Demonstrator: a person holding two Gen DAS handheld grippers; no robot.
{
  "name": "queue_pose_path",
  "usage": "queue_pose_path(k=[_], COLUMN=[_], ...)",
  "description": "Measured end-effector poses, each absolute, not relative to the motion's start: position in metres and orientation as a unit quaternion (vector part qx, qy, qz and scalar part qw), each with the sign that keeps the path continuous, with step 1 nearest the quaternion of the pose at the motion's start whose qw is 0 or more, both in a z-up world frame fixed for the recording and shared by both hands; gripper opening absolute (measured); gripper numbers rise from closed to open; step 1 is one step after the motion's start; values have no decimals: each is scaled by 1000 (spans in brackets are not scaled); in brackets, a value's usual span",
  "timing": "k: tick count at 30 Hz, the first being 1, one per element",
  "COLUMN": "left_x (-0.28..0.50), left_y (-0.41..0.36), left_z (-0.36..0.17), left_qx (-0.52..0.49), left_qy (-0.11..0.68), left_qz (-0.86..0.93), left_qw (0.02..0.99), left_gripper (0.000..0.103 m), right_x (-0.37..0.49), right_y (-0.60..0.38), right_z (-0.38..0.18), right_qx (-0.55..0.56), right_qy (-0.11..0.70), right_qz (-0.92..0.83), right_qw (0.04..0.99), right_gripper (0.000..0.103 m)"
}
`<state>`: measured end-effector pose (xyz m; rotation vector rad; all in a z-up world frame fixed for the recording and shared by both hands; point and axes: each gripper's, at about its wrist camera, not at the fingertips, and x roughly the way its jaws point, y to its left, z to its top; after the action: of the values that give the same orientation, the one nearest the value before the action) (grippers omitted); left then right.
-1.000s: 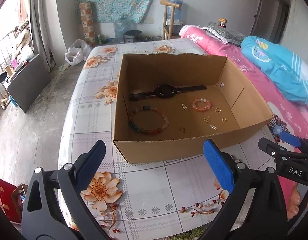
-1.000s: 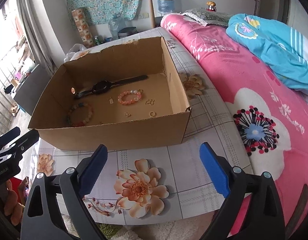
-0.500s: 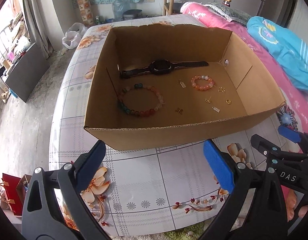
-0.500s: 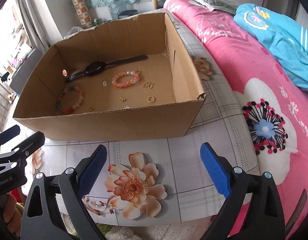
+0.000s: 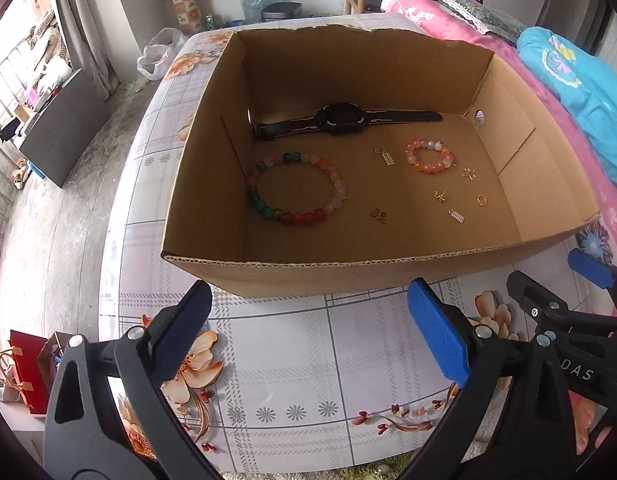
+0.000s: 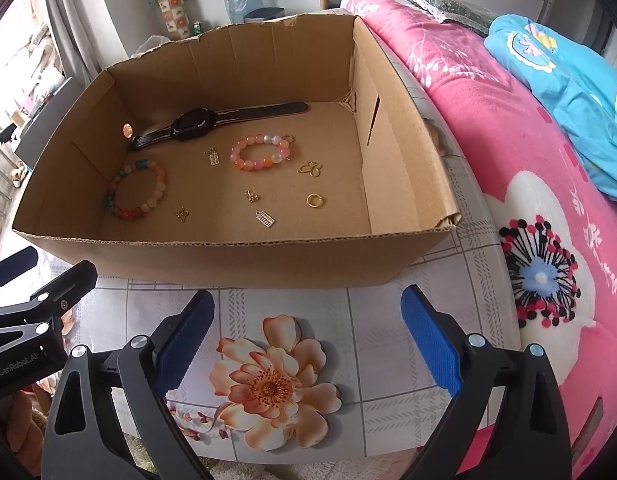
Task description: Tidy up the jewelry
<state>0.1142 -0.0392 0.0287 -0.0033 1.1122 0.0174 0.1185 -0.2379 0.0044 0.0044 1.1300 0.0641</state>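
Note:
An open cardboard box (image 5: 292, 276) (image 6: 236, 264) stands on the flowered table. Inside lie a black watch (image 5: 344, 122) (image 6: 196, 124), a large multicoloured bead bracelet (image 5: 294, 188) (image 6: 136, 196), a small pink-orange bead bracelet (image 5: 428, 156) (image 6: 260, 154), a gold ring (image 5: 481, 199) (image 6: 315, 200) and several small gold charms (image 5: 378, 216) (image 6: 265, 218). My left gripper (image 5: 308, 336) is open and empty in front of the box's near wall. My right gripper (image 6: 308, 336) is open and empty, also just before the near wall.
A pink flowered bed (image 6: 508, 160) with a blue blanket (image 6: 568, 80) runs along the right. The table's left edge (image 5: 108, 240) drops to the concrete floor. A red bag (image 5: 24, 376) sits on the floor at the lower left.
Both grippers have moved forward and higher toward the box, so I look down into it more steeply. The jewelry has not moved. Both stay open.

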Motion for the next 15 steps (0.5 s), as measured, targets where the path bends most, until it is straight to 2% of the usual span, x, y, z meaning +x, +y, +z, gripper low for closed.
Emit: queue_pose_path(k=[15], left_x=[116], left_y=[-35], left_z=[30], left_qx=[-14], left_qy=[526], left_qz=[13], left_qw=[850], left_gripper=[95], right_x=[125], right_y=[-238], right_z=[8], right_qx=[15], right_qy=[536], right_qz=[39], right_qw=[843], right_gripper=[92])
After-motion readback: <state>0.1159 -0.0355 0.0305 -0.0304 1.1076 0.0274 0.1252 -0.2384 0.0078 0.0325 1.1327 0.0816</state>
